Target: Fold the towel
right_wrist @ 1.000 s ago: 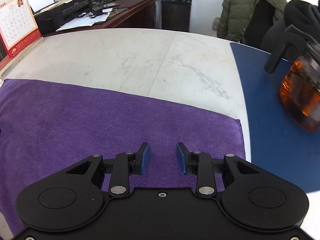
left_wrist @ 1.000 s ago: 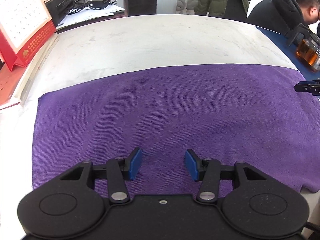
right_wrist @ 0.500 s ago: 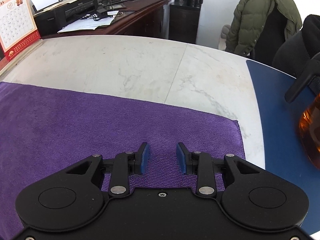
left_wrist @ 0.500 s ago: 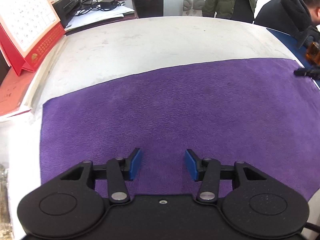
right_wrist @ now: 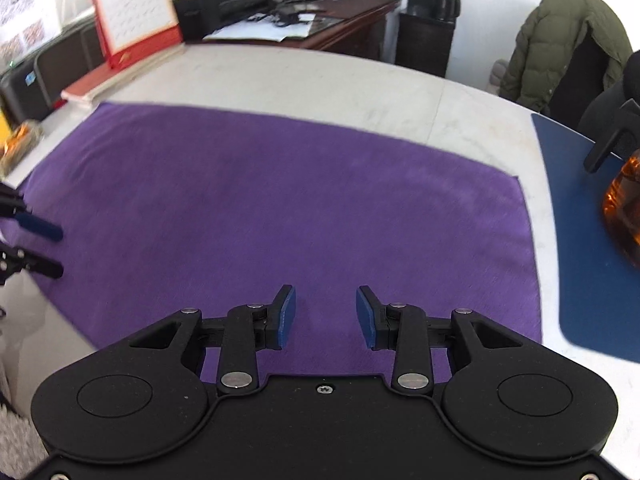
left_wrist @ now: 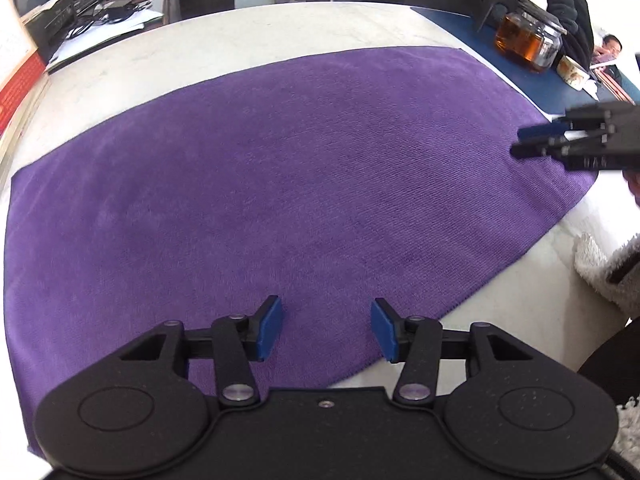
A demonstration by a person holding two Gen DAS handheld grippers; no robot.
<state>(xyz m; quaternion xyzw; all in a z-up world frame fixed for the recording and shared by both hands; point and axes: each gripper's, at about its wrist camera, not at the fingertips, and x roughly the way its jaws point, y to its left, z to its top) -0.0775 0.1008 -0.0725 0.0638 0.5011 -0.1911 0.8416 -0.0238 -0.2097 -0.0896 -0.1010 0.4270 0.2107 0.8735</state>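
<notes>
A purple towel (left_wrist: 288,184) lies flat and spread out on the white table (left_wrist: 256,40); it also shows in the right wrist view (right_wrist: 288,208). My left gripper (left_wrist: 326,330) is open and empty, above the towel's near edge. My right gripper (right_wrist: 326,316) is open and empty, above the near edge toward the towel's right side. The right gripper shows in the left wrist view (left_wrist: 532,142) over the towel's right end. The left gripper shows in the right wrist view (right_wrist: 52,250) at the towel's left end.
A glass teapot of amber tea (left_wrist: 528,40) and a cup (left_wrist: 572,74) stand on a blue mat (right_wrist: 580,240) right of the towel. A red desk calendar (right_wrist: 134,28) and a book (right_wrist: 100,84) stand at the far left. People sit beyond the table.
Both grippers have pulled back and turned inward, so more of the towel and each other's fingers show. Both stay open and the towel lies unmoved.
</notes>
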